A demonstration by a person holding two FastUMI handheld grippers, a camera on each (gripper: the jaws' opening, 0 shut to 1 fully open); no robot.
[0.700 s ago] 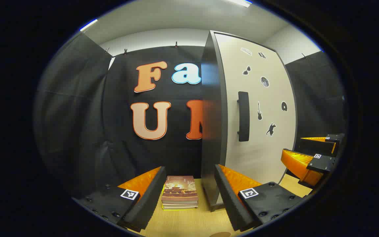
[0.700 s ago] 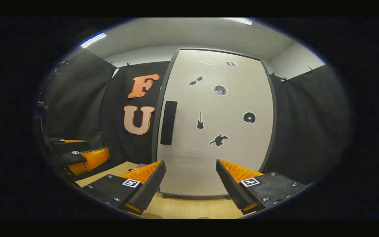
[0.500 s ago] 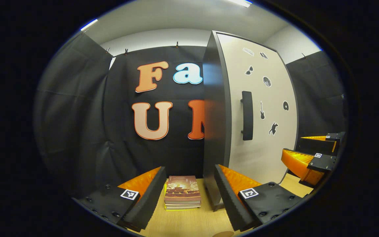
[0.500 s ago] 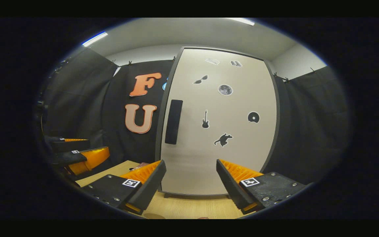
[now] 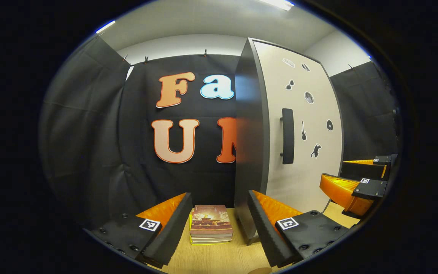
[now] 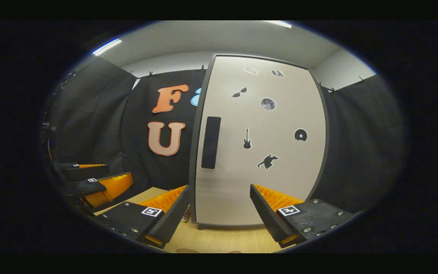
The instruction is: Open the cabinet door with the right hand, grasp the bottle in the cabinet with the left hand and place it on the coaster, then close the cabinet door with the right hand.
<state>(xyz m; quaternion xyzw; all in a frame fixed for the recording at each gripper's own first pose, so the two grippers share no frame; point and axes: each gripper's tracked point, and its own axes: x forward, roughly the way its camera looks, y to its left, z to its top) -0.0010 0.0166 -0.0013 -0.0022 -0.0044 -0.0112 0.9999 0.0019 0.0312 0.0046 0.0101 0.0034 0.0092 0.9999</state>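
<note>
Wood table (image 5: 211, 258): one stack of books (image 5: 210, 224), one cabinet (image 6: 261, 137) standing on it.
Cabinet door (image 6: 264, 179): shut, one dark handle (image 6: 210, 142) by its left edge, seven small stickers.
Bottle: cannot tell where; nothing of it shows with the door shut.
Left gripper (image 5: 219, 224): level, fingers spread wide, holding nothing, books between them farther off.
Right gripper (image 6: 221, 213): level, fingers spread, holding nothing, facing the door's lower part, apart from it.
Room: bare tabletop before the door.

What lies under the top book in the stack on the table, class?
Under the top book lie several more books, their page edges showing, on the wooden table. How many there are, and their covers, cannot be seen, since the top book covers them.
</note>
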